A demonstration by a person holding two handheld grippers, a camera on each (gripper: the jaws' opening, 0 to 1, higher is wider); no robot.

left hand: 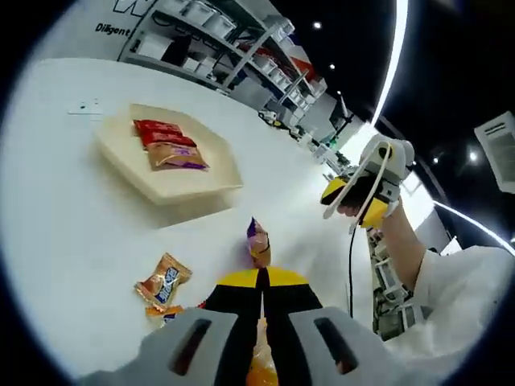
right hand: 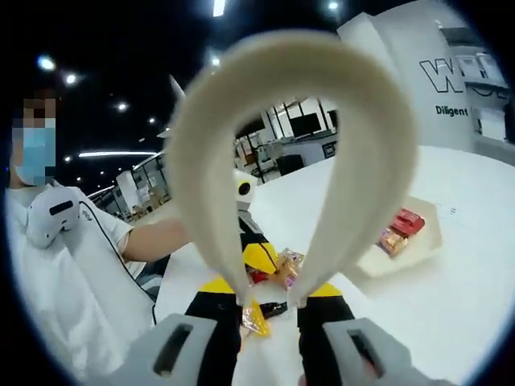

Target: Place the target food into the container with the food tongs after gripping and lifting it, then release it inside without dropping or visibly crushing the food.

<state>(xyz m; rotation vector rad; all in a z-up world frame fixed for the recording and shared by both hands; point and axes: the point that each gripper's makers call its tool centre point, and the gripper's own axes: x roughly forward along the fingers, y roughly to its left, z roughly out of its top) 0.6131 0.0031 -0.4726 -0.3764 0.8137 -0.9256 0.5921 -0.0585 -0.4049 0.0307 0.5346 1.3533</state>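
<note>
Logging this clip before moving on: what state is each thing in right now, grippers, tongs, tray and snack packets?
left gripper: shut on a snack packet, lifted off the table.
right gripper: holding the food tongs.
food tongs: arms spread, tips down.
tray: holds two packets, red and orange.
loose packet: lying on the table, untouched.

Tray (left hand: 211, 186) on table (left hand: 56, 225). Two snack packs (left hand: 169, 145) in tray. One snack pack (left hand: 163, 281) on table near tray, another (left hand: 258, 242) beside it.
</note>
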